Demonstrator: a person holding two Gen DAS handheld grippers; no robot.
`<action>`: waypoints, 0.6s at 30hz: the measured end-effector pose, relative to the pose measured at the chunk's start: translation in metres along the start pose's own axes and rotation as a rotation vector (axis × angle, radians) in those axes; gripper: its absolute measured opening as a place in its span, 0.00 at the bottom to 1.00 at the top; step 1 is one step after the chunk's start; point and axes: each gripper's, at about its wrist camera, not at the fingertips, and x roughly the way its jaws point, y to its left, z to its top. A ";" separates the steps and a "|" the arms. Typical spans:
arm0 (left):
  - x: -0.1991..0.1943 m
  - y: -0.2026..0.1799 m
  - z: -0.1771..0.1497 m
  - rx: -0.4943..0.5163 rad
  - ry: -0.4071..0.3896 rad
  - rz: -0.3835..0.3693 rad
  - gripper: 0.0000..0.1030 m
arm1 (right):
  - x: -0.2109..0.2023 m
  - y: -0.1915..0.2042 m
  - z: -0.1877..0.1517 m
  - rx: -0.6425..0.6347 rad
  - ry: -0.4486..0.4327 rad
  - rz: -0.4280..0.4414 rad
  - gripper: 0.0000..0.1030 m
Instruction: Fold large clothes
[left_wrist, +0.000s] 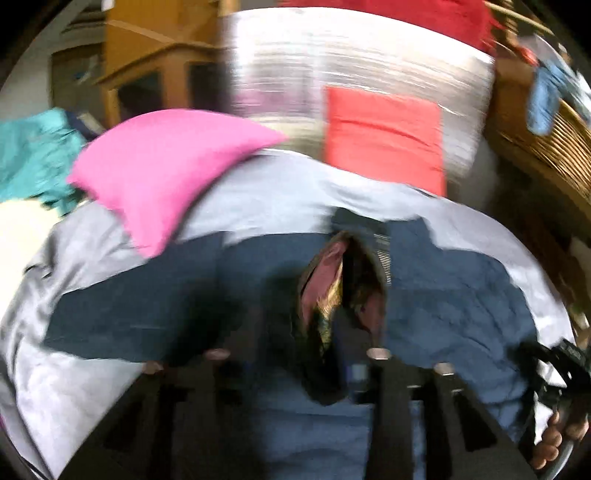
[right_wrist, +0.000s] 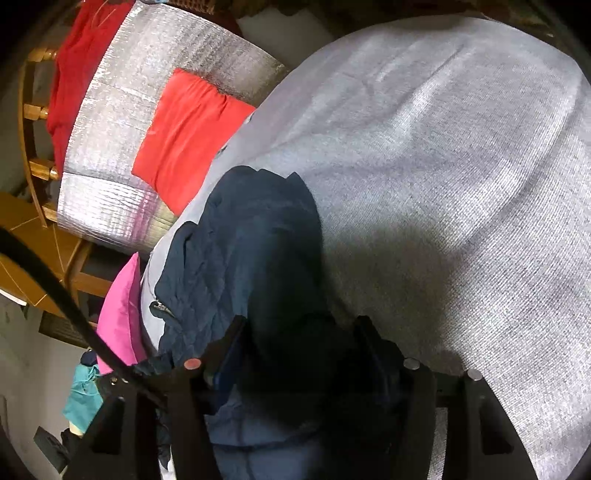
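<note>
Navy jacket (right_wrist: 251, 236) on grey sheet (right_wrist: 443, 147) — right claw (right_wrist: 295, 332) gripping it; pink pillow (left_wrist: 166, 166) nearby

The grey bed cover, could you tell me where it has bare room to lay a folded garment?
Bare grey bed cover lies right of the navy garment. The silver mat is bare beside the folded red cloth. It is crowded around the pink pillow and teal cloth.
</note>
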 end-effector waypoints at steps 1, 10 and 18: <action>-0.001 0.016 0.000 -0.037 0.005 0.023 0.78 | 0.000 0.000 0.000 0.002 -0.001 0.009 0.72; 0.005 0.079 -0.014 -0.103 0.072 0.112 0.80 | 0.006 0.020 -0.011 -0.111 -0.025 -0.052 0.41; -0.003 0.126 -0.019 -0.110 0.063 0.198 0.80 | -0.053 0.086 -0.042 -0.366 -0.254 -0.109 0.25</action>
